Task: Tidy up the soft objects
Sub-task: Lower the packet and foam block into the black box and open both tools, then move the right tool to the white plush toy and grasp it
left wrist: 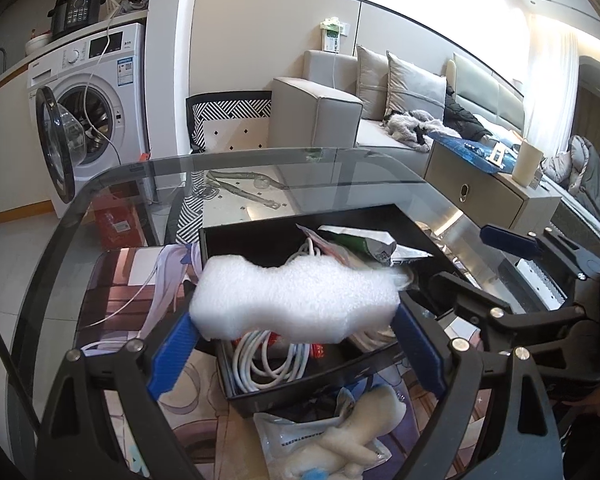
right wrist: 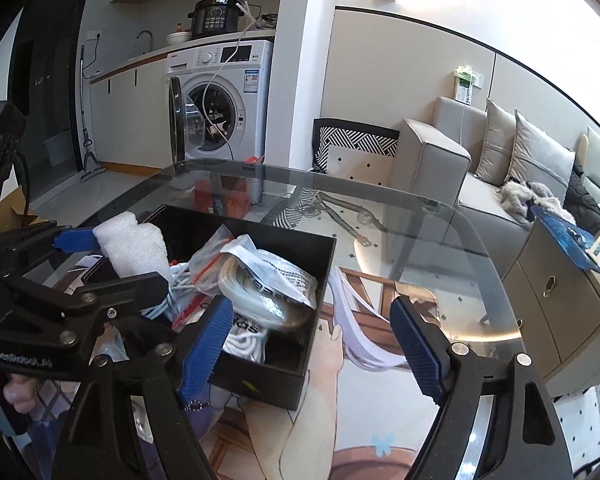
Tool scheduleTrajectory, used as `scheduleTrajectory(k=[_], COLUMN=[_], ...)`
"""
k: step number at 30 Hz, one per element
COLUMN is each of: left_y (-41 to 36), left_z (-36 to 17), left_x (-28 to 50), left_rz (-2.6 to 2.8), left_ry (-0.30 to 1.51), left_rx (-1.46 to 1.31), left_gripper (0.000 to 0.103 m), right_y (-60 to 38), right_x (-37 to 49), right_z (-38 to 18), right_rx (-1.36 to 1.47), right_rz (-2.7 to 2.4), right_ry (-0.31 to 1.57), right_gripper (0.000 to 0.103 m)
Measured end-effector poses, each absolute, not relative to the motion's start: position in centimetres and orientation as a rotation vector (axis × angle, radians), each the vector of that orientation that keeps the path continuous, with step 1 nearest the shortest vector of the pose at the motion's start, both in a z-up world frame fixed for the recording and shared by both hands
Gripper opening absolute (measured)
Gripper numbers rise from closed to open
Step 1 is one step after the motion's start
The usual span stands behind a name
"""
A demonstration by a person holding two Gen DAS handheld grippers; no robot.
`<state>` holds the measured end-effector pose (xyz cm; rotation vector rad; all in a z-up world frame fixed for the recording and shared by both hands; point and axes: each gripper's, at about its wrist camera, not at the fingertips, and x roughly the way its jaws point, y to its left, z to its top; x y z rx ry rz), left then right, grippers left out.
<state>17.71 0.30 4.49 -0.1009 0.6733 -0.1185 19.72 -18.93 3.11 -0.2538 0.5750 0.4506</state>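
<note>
White foam, a lumpy soft block [left wrist: 296, 300], sits clamped between the blue pads of the left gripper [left wrist: 294, 334], which a person's hand [right wrist: 8, 390] holds at the left of the scene. From the left wrist view the block spans the whole gap between the two fingers, with each pad pressing one end of it. It hangs over the near left part of a black open-topped box [left wrist: 380, 364] standing on a glass table [left wrist: 112, 184]. Inside the box, under the foam, lies a coil of white cable [left wrist: 266, 360], and farther back a crumpled green and white packet [left wrist: 360, 242]. In front of the box, on the printed mat [left wrist: 204, 396] that covers the near table, lies a clear bag with a cream soft object [left wrist: 356, 432] on top of it.

Moving right, the right wrist view shows the same box from its other side, holding a clear bag printed with black lettering [right wrist: 276, 276] wrapped around a pale coil. The right gripper [right wrist: 306, 344] is at the near right corner of the box with its jaws apart and nothing between them; its left pad is over the box edge and its right pad over the mat. Beyond the table stand a washing machine [right wrist: 228, 96] with its door open and, farther right, a grey sofa [right wrist: 452, 160].
</note>
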Motion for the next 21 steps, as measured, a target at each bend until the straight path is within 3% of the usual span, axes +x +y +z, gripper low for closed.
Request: scheduleTrajectory(k=[5,13,21], left_y=[0.0,0.8,3.0], left_z=[4.6,5.4,5.1], left_x=[17.2,15.1,12.6], left_rz=[-0.125,-0.114,-0.095], left_ry=[0.67,0.631,0.639], left_rx=[-0.085,-0.087,-0.124], left_gripper=[0.103,0.103,0.103], right_y=[-19.2,-19.6,-18.9], right_x=[19.0,17.9,16.0], right_z=[3.2,3.3,2.8], right_rx=[-0.245,-0.192,-0.187], right_rz=[0.455,0.488,0.544], right_ry=[0.581,0.619,0.644], right_gripper=[0.084,0.099,0.101])
